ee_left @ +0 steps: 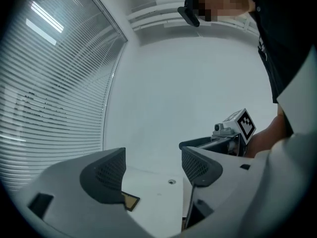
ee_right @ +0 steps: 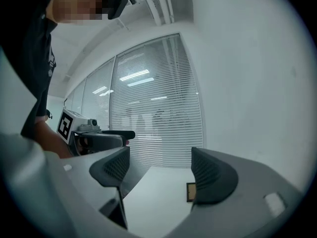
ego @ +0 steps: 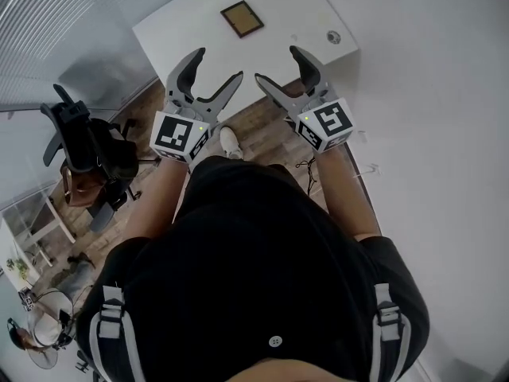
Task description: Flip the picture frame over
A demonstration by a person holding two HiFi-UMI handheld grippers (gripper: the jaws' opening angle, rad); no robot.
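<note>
1. A person in a black top stands just short of a white table. Both grippers are held up in front of the chest. From the head view their tips overlap the table's near edge.
2. The frame lies flat on the table, toward the far side. It is well apart from both grippers and nothing touches it. A brown panel with a darker border faces up, and I cannot tell whether that is the front or the back.
3. The left gripper has its jaws spread wide with nothing held. In the left gripper view the gap shows only table top and wall. One corner of the frame pokes out beside the left-hand pad.
4. The right gripper is just as wide and just as empty. In the right gripper view the frame shows partly behind the right-hand pad.
5. The two grippers sit side by side at much the same height. Their tips angle toward each other but do not touch.
6. A small round fitting sits in the table top near its right far corner, apart from the frame.
7. A black chair stands on the wood floor to the person's left. A white shoe shows below, between the grippers.
8. Blinds cover the window on the left side of the room.
</note>
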